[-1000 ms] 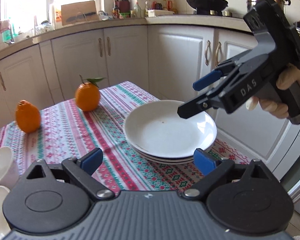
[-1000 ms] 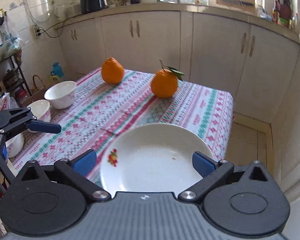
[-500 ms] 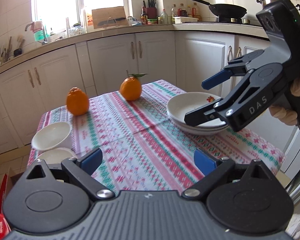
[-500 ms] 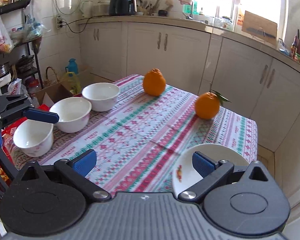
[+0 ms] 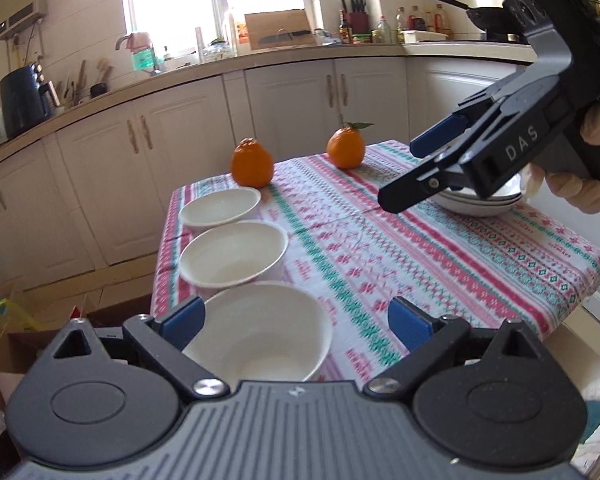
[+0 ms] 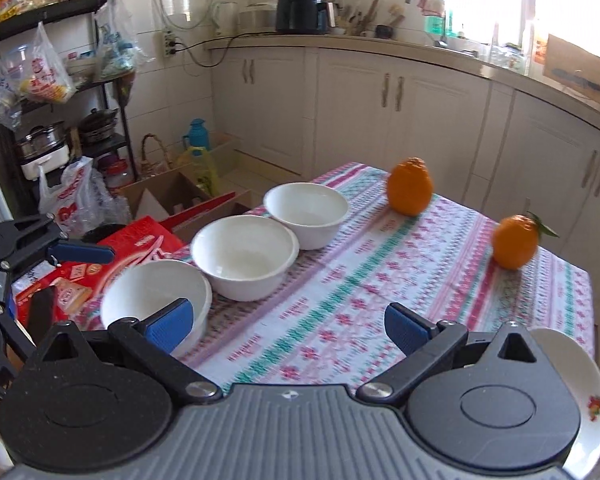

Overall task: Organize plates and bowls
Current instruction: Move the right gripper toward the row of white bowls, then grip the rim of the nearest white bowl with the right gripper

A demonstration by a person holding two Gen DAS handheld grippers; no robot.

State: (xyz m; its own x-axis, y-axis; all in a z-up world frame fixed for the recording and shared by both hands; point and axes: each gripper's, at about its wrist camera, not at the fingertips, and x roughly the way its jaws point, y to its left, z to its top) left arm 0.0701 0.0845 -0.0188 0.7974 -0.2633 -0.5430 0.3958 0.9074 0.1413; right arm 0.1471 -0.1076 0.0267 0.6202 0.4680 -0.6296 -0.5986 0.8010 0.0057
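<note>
Three white bowls stand in a row along the table's left side: the near bowl, the middle bowl and the far bowl. A stack of white plates sits at the right side, its rim also in the right wrist view. My left gripper is open and empty, just over the near bowl. My right gripper is open and empty above the tablecloth; it also shows in the left wrist view, in front of the plates.
Two oranges lie near the table's far edge on the striped tablecloth. Cardboard boxes and a red box sit on the floor left of the table. White cabinets run behind.
Both grippers have swung left, away from the plate stack toward the row of bowls. The bowls came fully into view. Both stayed open.
</note>
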